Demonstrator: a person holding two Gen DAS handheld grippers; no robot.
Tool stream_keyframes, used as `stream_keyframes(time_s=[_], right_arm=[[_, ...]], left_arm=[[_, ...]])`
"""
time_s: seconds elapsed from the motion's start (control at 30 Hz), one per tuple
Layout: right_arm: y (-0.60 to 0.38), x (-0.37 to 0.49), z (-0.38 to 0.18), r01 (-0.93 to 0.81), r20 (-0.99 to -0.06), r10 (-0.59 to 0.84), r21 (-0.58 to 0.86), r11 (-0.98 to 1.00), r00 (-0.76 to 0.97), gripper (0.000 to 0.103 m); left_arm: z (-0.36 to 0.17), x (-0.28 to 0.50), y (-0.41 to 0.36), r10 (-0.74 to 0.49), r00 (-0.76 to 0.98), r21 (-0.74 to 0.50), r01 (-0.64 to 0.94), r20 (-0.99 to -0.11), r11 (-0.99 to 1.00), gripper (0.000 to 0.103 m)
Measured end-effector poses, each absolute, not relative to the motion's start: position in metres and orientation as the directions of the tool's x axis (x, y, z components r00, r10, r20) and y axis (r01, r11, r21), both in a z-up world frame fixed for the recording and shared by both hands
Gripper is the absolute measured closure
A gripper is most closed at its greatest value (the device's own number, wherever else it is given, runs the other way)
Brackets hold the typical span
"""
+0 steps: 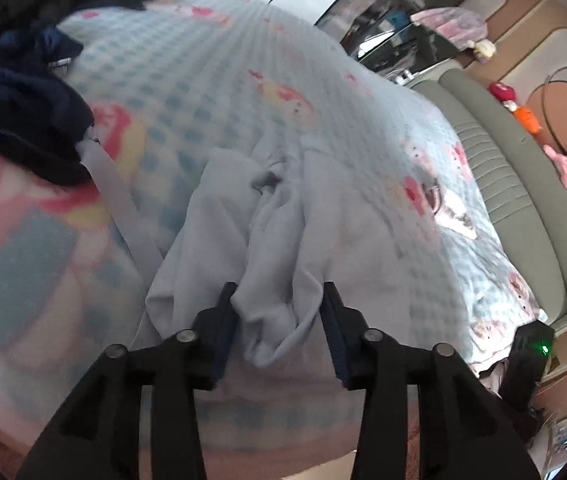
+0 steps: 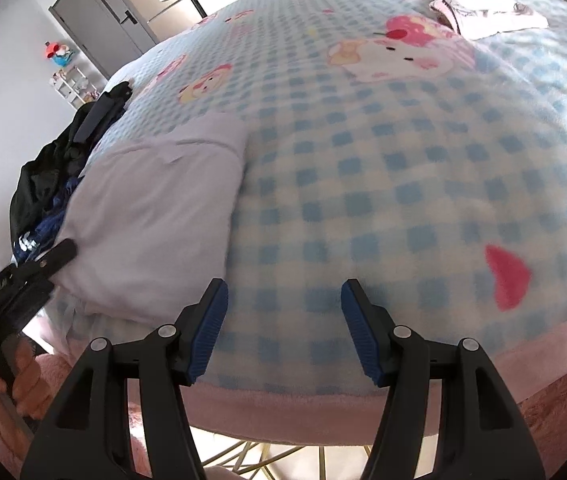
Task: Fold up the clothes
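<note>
A blue checked cartoon blanket (image 2: 383, 184) covers the work surface. On it, toward its near edge, lies the pale lilac garment (image 1: 283, 220), bunched; a dark clothes pile (image 1: 15, 120) sits beyond on the garment's left. The left gripper (image 1: 279, 312) straddles a hanging fold, jaws apart, pads seemingly not pinching. The right gripper (image 2: 285, 320) hangs open and empty over bare blanket right of the garment. Judging by this, gathering is under way; next needs closing on that fold. No containers visible

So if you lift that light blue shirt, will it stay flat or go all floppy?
Probably floppy: the light blue shirt already lies bunched in soft folds between the left gripper fingers. It looks thin, so likely light. It might slide on the fuzzy blanket.
</note>
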State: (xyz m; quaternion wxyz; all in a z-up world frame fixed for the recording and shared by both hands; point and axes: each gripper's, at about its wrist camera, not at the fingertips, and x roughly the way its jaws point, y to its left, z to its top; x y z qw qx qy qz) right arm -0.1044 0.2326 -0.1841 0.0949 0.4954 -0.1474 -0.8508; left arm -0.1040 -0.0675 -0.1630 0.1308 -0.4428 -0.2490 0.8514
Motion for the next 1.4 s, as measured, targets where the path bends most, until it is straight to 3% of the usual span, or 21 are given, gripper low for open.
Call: stream_keyframes(time_s=[0.03,0.2,0.3,0.47,0.5,0.57,0.7,0.83,0.97,1.17,1.23,1.33,1.4], right_arm=[[0.231,-0.103,-0.185,0.021,-0.817,-0.305,0.338,-0.941,-0.489,0.042],[0.228,-0.099,-0.184,0.033,-0.82,-0.307,0.333,-0.942,-0.483,0.042],[0.227,-0.1,-0.185,0.03,-0.822,-0.311,0.339,-0.94,-0.477,0.042],[0.218,-0.104,-0.189,0.035,-0.83,-0.302,0.324,-0.945,-0.468,0.037],[0.216,-0.104,-0.189,0.039,-0.832,-0.295,0.314,-0.948,-0.469,0.037],[0.216,-0.103,-0.186,0.04,-0.83,-0.295,0.314,-0.949,-0.474,0.037],[0.219,-0.106,-0.174,0.045,-0.805,-0.32,0.345,-0.938,-0.499,0.037],[0.199,-0.127,-0.158,0.143,-0.786,-0.348,0.321,-0.936,-0.51,0.037],[0.176,-0.143,-0.155,0.216,-0.782,-0.388,0.322,-0.922,-0.488,0.038],[0.179,-0.147,-0.165,0.213,-0.84,-0.281,0.202,-0.956,-0.464,0.038],[0.194,-0.147,-0.165,0.175,-0.83,-0.314,0.262,-0.949,-0.461,0.038],[0.206,-0.152,-0.169,0.151,-0.792,-0.417,0.393,-0.907,-0.446,0.034],[0.203,-0.161,-0.177,0.14,-0.77,-0.477,0.465,-0.874,-0.424,0.032]], left_arm=[[-0.161,-0.103,-0.067,0.429,-0.588,-0.527,-0.005,-0.686,-0.85,0.092],[-0.134,-0.088,-0.066,0.326,-0.676,-0.441,-0.003,-0.66,-0.898,0.092],[-0.142,-0.085,-0.071,0.297,-0.655,-0.418,0.031,-0.695,-0.908,0.092],[-0.18,-0.087,-0.093,0.315,-0.507,-0.411,0.088,-0.802,-0.907,0.08],[-0.172,-0.084,-0.094,0.288,-0.526,-0.388,0.087,-0.8,-0.917,0.064],[-0.156,-0.079,-0.096,0.235,-0.564,-0.34,0.087,-0.792,-0.936,0.052],[-0.13,-0.08,-0.092,0.155,-0.648,-0.249,0.055,-0.746,-0.967,0.051],[-0.129,-0.09,-0.081,0.218,-0.671,-0.263,-0.036,-0.709,-0.964,0.051],[-0.161,-0.106,-0.081,0.099,-0.589,-0.167,0.061,-0.802,-0.984,0.058],[-0.15,-0.091,-0.118,0.114,-0.602,-0.252,0.149,-0.791,-0.956,0.068],[-0.143,-0.089,-0.128,0.193,-0.63,-0.356,0.142,-0.752,-0.924,0.06],[-0.157,-0.103,-0.134,0.46,-0.596,-0.608,0.061,-0.658,-0.791,0.038],[-0.17,-0.114,-0.125,0.445,-0.559,-0.58,0.081,-0.7,-0.811,0.037]])
